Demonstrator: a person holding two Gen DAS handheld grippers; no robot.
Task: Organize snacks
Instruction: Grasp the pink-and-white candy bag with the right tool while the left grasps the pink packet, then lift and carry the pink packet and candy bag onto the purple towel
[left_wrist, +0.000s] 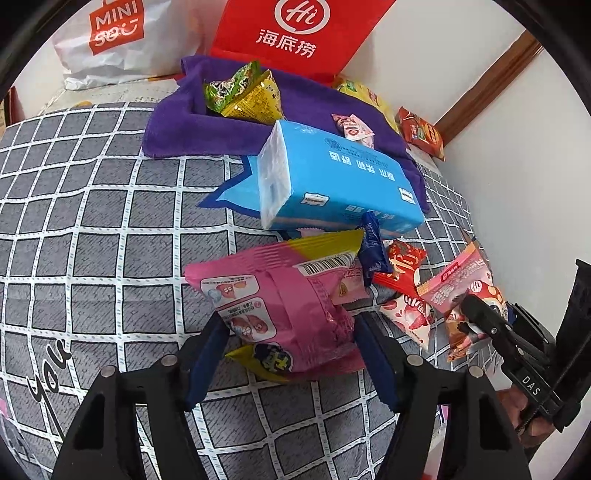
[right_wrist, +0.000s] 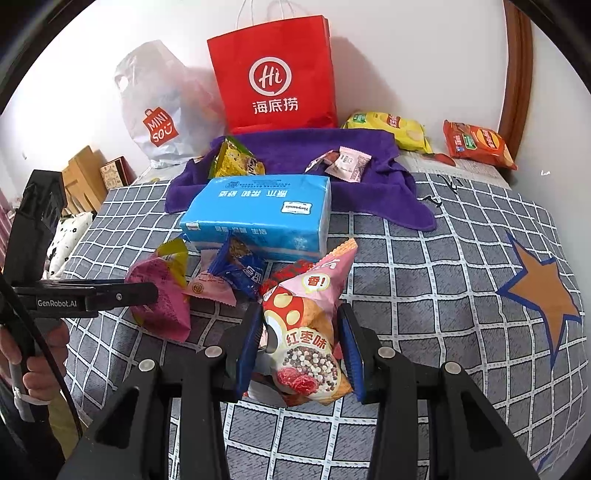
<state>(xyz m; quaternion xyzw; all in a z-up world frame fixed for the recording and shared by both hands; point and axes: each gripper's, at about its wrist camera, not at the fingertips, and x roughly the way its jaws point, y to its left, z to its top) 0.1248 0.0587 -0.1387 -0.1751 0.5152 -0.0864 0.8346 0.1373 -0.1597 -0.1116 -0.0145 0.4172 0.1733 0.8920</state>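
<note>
Snacks first. Left wrist view: your left gripper (left_wrist: 291, 349) pinches the pink puffed bag (left_wrist: 280, 295) by its lower body, over the checked bedspread (left_wrist: 92, 221). It's light, air-filled, slick film, so grip the crimped seam, not the belly. Right wrist view: your right gripper (right_wrist: 299, 350) squeezes the mushroom-print bag (right_wrist: 306, 332), same feel, near the blue tissue pack (right_wrist: 258, 218).

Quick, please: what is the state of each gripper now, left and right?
Left gripper: closed on the pink snack bag.
Right gripper: closed on the mushroom-print snack bag.
</note>
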